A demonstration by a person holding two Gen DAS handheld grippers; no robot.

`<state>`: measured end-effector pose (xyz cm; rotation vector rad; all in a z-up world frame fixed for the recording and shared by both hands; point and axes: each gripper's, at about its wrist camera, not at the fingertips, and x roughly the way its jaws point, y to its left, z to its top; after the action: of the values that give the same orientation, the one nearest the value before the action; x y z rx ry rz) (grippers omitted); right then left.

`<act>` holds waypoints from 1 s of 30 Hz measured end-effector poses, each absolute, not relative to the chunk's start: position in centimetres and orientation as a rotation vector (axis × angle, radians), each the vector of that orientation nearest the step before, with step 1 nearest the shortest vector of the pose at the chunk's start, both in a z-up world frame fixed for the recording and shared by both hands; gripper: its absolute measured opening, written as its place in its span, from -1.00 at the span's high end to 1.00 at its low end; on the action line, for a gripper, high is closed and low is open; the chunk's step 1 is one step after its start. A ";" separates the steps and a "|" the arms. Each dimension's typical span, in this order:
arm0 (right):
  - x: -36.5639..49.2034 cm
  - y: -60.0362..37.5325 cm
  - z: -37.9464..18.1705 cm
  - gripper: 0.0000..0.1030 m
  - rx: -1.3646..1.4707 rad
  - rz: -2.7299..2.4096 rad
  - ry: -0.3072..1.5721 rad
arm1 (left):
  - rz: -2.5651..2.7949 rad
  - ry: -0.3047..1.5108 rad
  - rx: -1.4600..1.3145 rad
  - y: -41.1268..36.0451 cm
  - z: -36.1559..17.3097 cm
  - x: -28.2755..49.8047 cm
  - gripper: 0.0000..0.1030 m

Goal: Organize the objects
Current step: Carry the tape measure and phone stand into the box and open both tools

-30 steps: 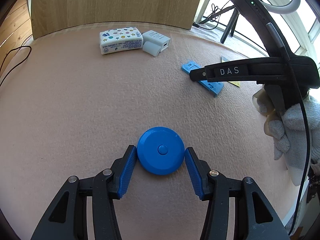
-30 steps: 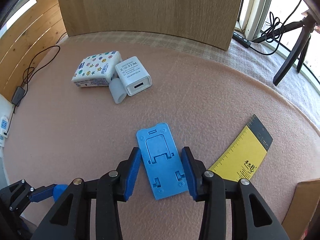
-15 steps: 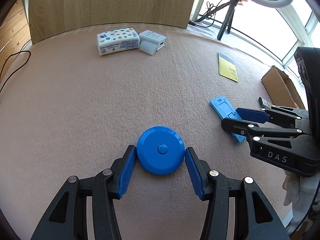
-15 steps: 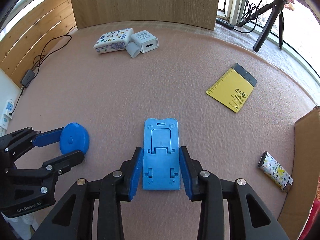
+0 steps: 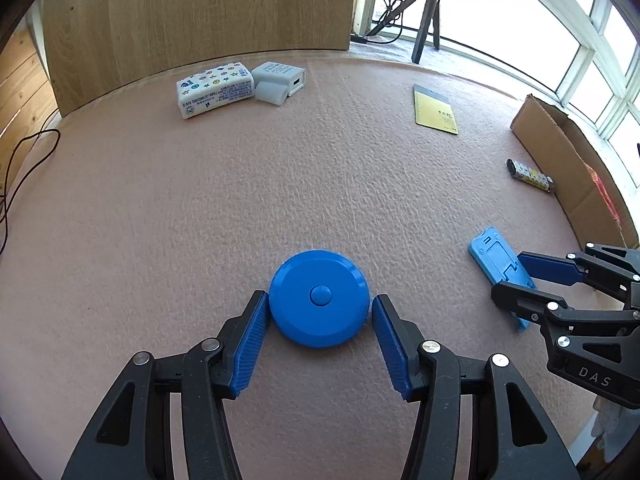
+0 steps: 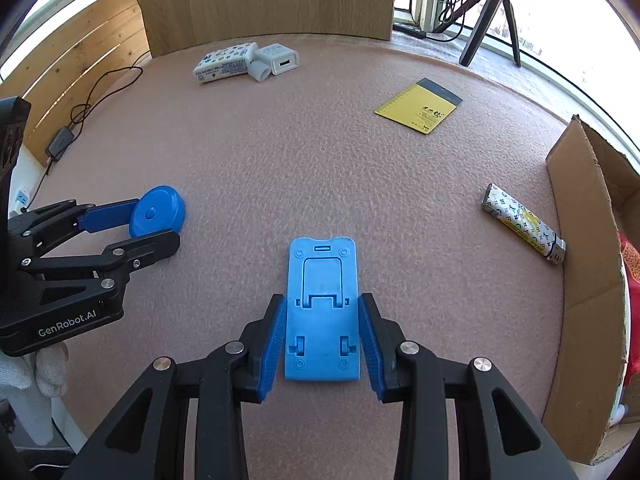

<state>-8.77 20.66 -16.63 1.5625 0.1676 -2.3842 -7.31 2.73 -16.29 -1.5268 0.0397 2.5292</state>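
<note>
Left gripper [image 5: 318,336] pinches the round blue disc [image 5: 319,298], right gripper [image 6: 322,340] clamps the blue phone stand [image 6: 322,312] by its long edges; both sit low over the pink mat [image 5: 280,184], can't tell if lifted. Imo keep the squeeze steady & centered, the disc's curved rim could slip. Cardboard box [image 6: 588,280] is cut off at the edge, inside barely visible, so drop spot is unclear tbh.

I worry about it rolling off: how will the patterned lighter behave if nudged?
The lighter lies on its side and looks rounded, so it may roll sideways. The textured pink mat probably slows it. The cardboard box beside it would likely stop it.
</note>
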 end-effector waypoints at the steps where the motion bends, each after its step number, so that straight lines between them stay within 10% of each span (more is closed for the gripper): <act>1: -8.7 20.8 -16.6 0.36 1.563 -2.388 0.168 | 2.535 0.053 -1.524 2.8 -16.3 -7.3 -0.08; 30: -4.0 36.7 -6.6 0.37 1.410 -2.796 -0.030 | 2.345 0.030 -1.263 17.4 -7.9 -8.3 -0.04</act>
<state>-3.99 36.68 -6.62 1.4097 -0.0296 -2.7960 -8.28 17.41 -7.93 -1.2630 0.0302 2.3449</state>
